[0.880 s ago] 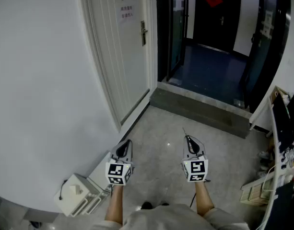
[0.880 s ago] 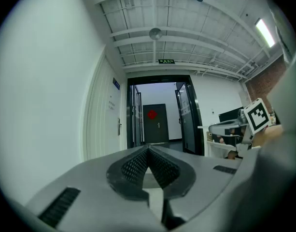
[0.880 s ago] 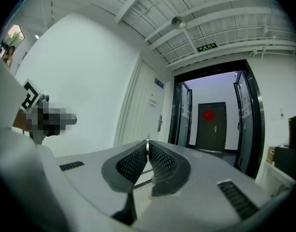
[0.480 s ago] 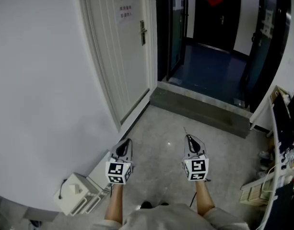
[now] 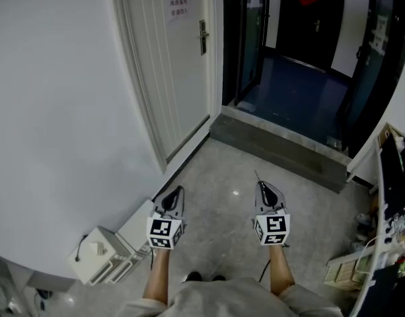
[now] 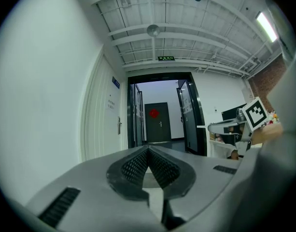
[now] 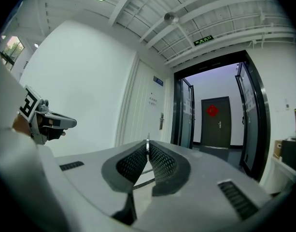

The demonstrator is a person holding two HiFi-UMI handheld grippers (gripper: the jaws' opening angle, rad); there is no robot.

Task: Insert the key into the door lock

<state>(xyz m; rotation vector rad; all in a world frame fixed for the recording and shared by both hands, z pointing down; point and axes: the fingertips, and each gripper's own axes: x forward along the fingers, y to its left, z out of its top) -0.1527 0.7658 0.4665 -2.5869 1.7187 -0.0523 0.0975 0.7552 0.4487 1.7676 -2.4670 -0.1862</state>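
A white door stands closed at the upper left, with its lock and handle [image 5: 203, 37] near the right edge. The same lock [image 7: 162, 121] shows far ahead in the right gripper view and as a small lock [image 6: 119, 125] in the left gripper view. My right gripper [image 5: 260, 183] is level over the floor and shut on a thin metal key [image 7: 148, 143], whose tip [image 5: 257, 176] sticks out forward. My left gripper [image 5: 178, 189] hangs beside it, shut with nothing between its pads. Both are far short of the door.
A white box [image 5: 100, 256] with a cable sits on the floor against the left wall. A grey step [image 5: 281, 147] leads through an open dark-framed doorway to a dark door [image 7: 218, 122] with a red ornament. Shelves with clutter [image 5: 387, 203] stand at the right.
The head view has shifted a little, so the door and step sit slightly differently in the picture. Both grippers keep their side-by-side pose with jaws unchanged.
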